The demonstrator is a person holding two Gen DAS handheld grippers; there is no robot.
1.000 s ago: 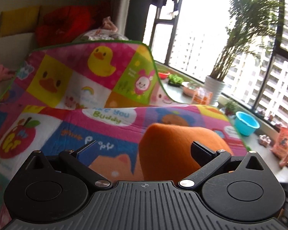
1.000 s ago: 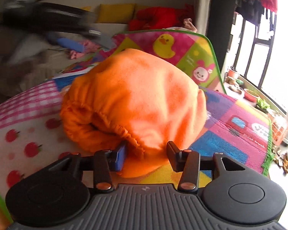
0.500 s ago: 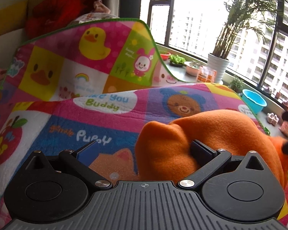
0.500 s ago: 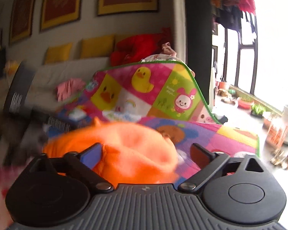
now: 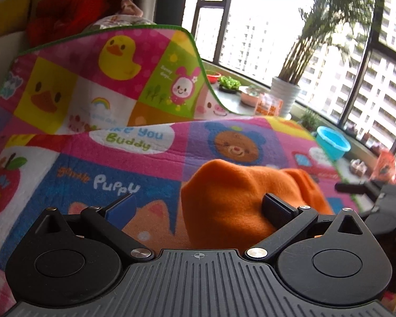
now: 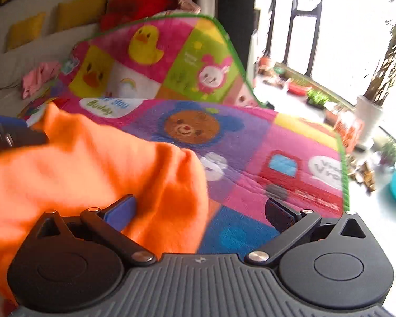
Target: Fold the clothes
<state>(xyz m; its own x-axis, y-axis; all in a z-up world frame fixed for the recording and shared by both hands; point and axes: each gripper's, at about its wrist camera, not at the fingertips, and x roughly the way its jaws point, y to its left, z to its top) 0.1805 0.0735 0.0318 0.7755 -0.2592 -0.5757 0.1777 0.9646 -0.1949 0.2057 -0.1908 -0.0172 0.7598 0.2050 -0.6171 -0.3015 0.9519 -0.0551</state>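
The orange fleece garment (image 5: 232, 200) is being let go and left bunched on the near part of the cartoon play mat (image 5: 150, 142), the right claw (image 6: 199, 208), pinching it a second ago, now being held spread like the left claw (image 5: 198, 207).

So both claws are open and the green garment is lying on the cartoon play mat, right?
Not quite: the garment is orange, not green, as the left wrist view shows. It does lie on the cartoon play mat, and the left claw and right claw are open.
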